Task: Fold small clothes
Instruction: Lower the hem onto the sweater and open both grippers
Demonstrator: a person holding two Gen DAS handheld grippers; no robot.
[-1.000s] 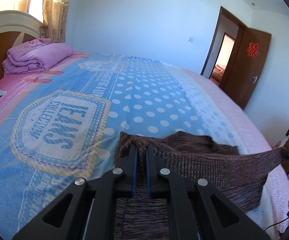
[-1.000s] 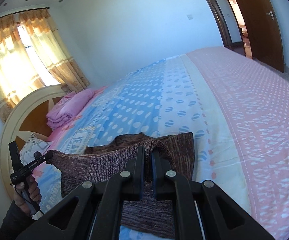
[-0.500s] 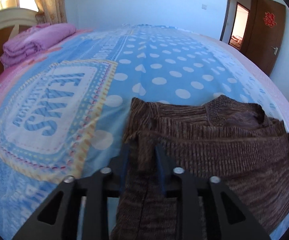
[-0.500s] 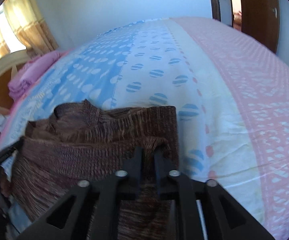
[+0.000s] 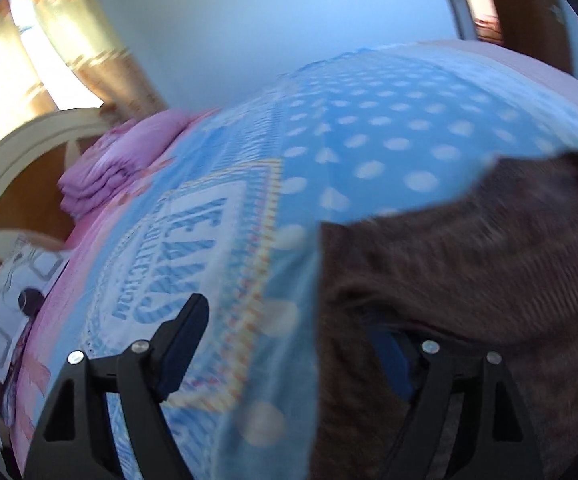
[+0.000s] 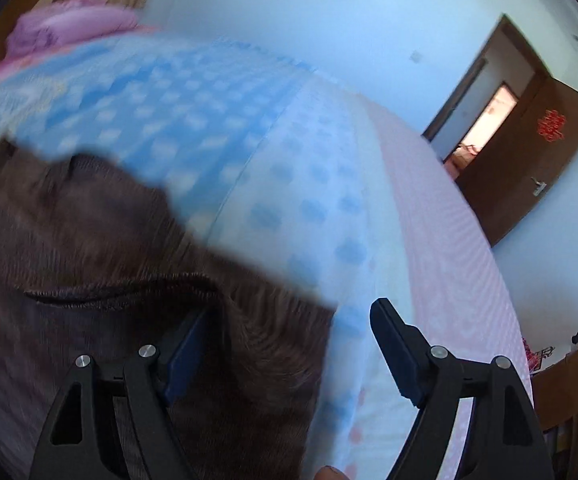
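A brown knit garment (image 5: 469, 264) lies folded on the blue dotted bedspread (image 5: 369, 128). It also shows in the right wrist view (image 6: 89, 248). My left gripper (image 5: 293, 332) is open wide at the garment's left edge, its right finger partly under a fold of the knit. My right gripper (image 6: 289, 332) is open wide at the garment's right edge, its left finger tucked against the knit. Both views are blurred by motion.
A folded purple blanket (image 5: 117, 168) lies by the wooden headboard (image 5: 17, 168). A patterned pillow (image 5: 5, 320) lies at the left. Curtains (image 5: 69, 52) hang behind. A brown door (image 6: 537, 160) stands open at the right. The pink side of the bedspread (image 6: 449, 248) runs to the bed's edge.
Both grippers have opened and let go of the garment, which now lies on the bed. Both cameras have swung outward and tilted.
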